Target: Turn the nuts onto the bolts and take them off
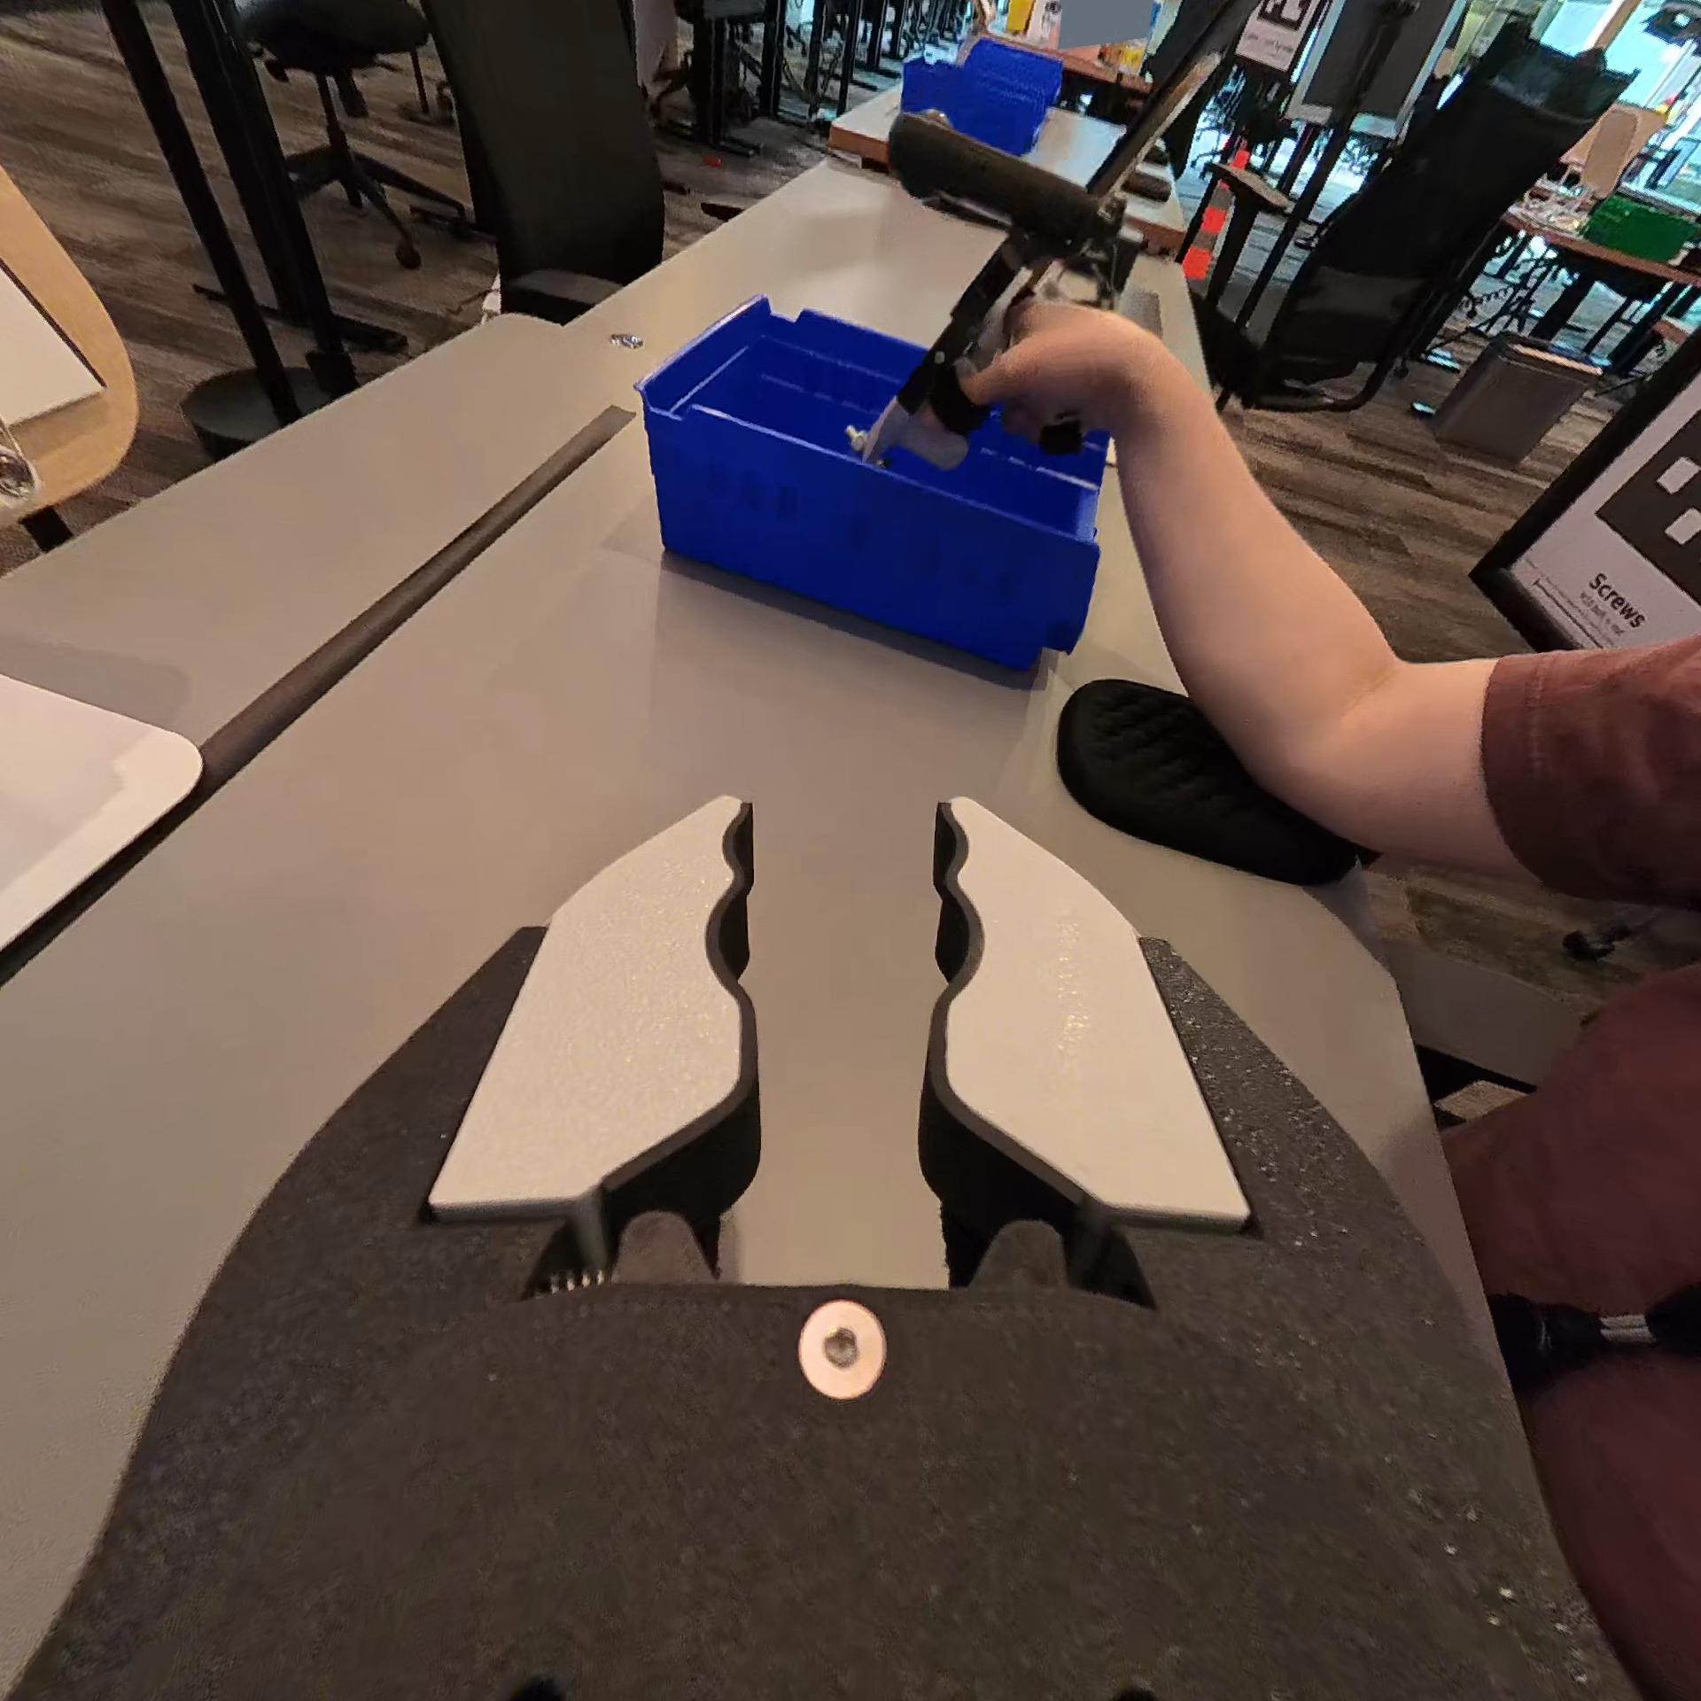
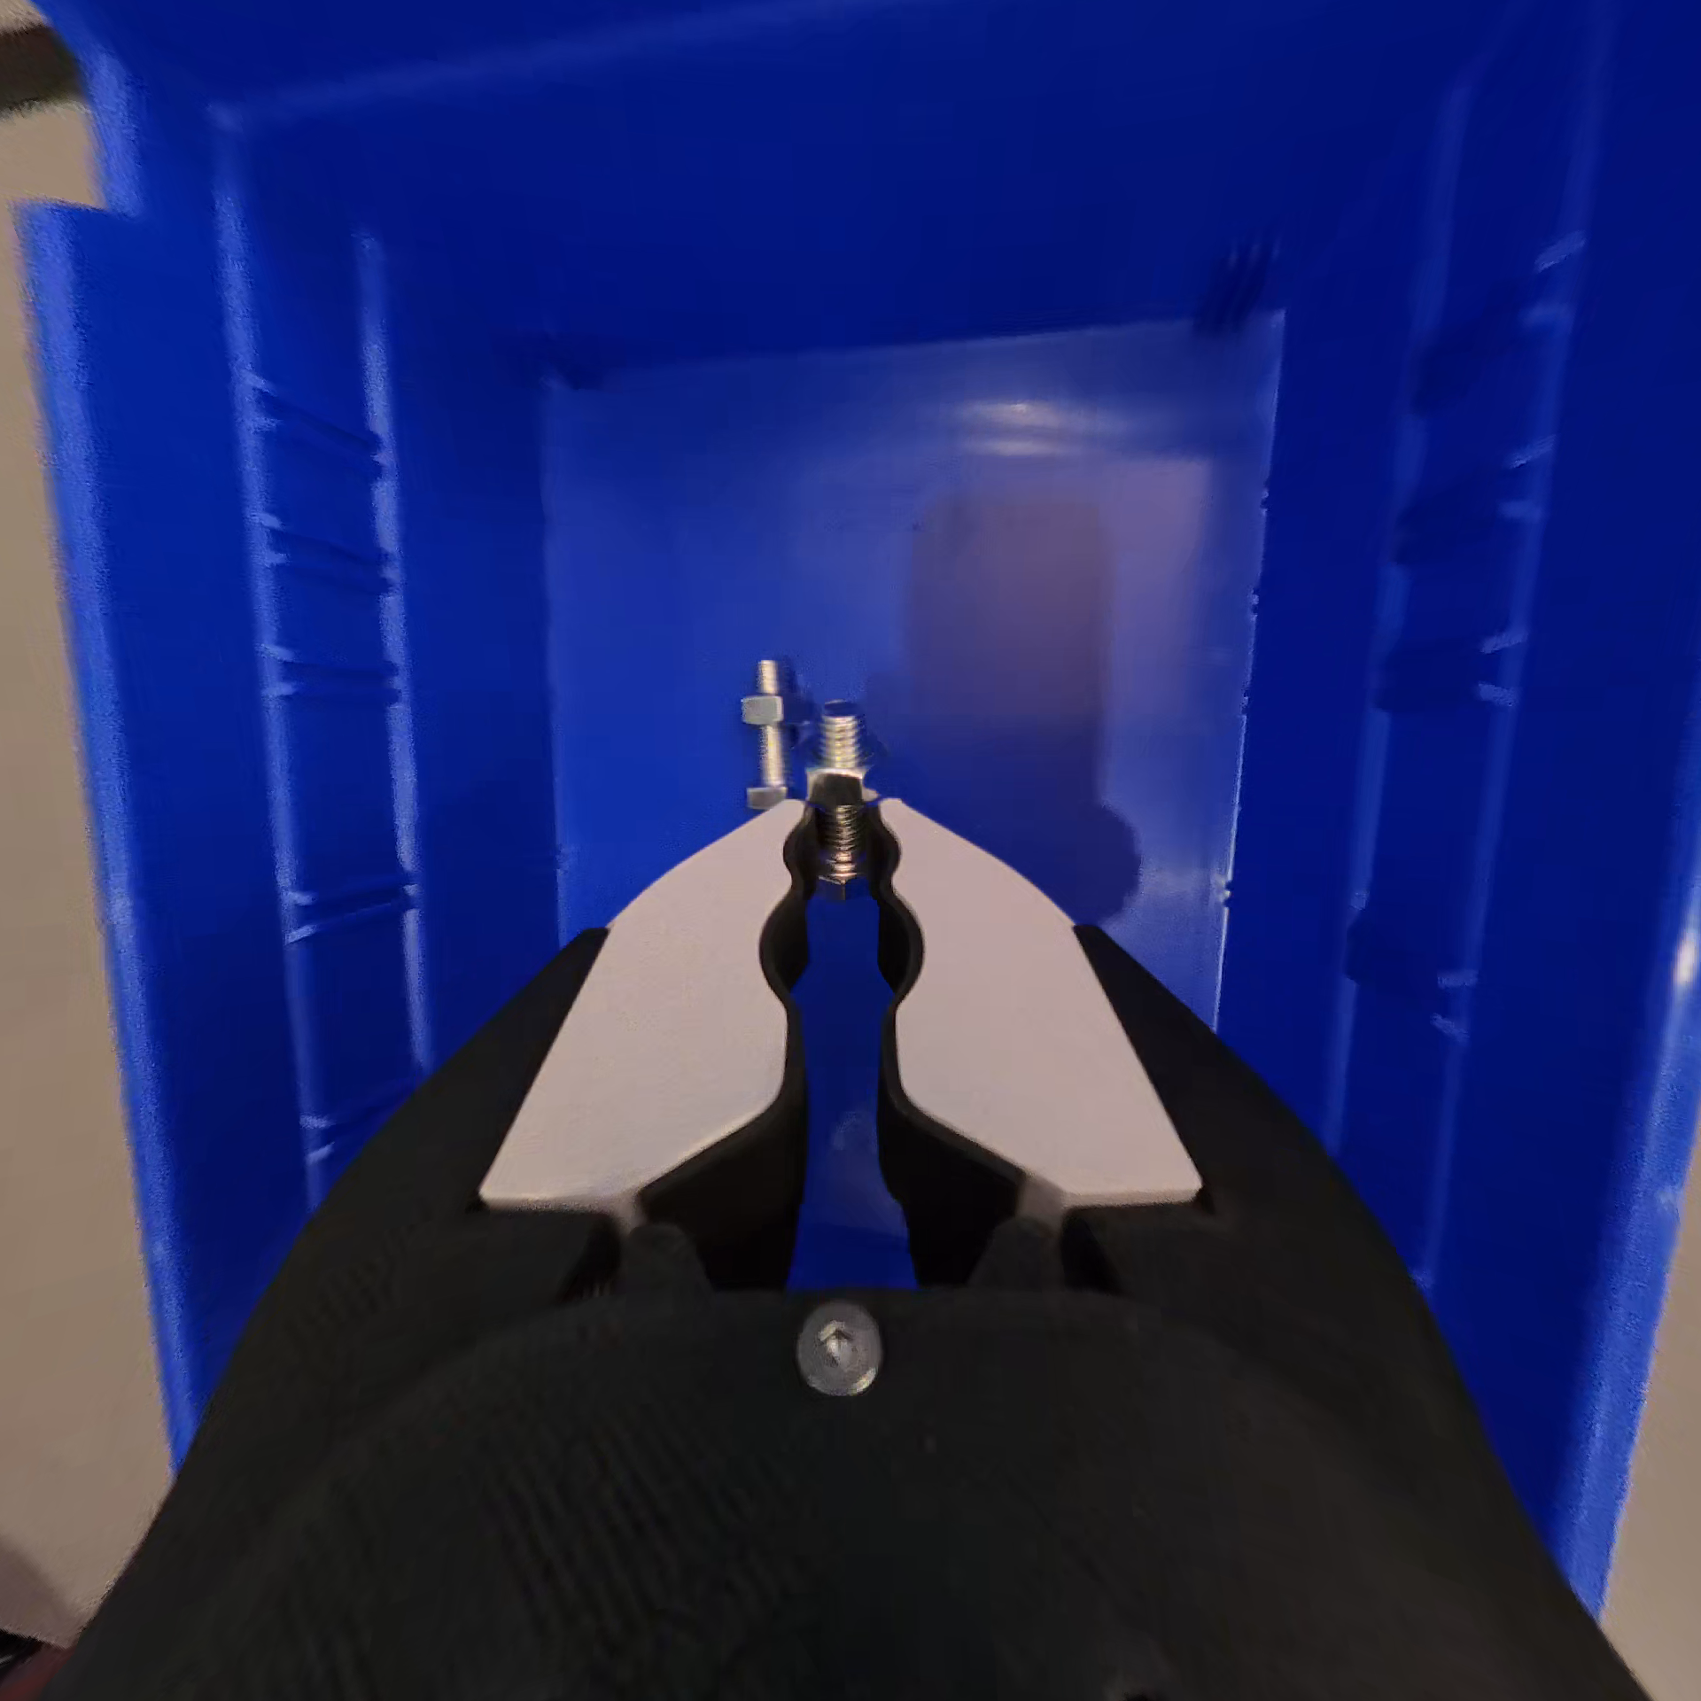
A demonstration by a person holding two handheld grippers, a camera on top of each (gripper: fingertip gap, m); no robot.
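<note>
A: Where does the right hand-held gripper (image 2: 836,810) stand?

B: Down inside the blue bin (image 2: 304,736), its fingers closed on a bolt (image 2: 839,833). The bolt's threaded shank runs between the fingertips and pokes out past them, with a nut (image 2: 836,760) on it just beyond the tips.

A: Anything else in there?

B: A second bolt (image 2: 769,732) lies on the bin floor just left of the held one, a nut threaded on its shank too. I cannot tell if the two bolts touch.

A: And the left hand-held gripper (image 1: 842,828)?

B: Parted, nothing between its fingers, hovering over the grey surface (image 1: 460,828), well short of the bin (image 1: 874,543).

A: What is hard to make out?

B: From the left wrist view the right hand-held gripper (image 1: 879,442) is small, and the person's hand (image 1: 1058,368) covers its handle; only a pale glint of metal shows at its tips. The bin wall hides the floor. The right wrist view is smeared at the edges, and the held bolt's head sits partly hidden between the dark pads.
</note>
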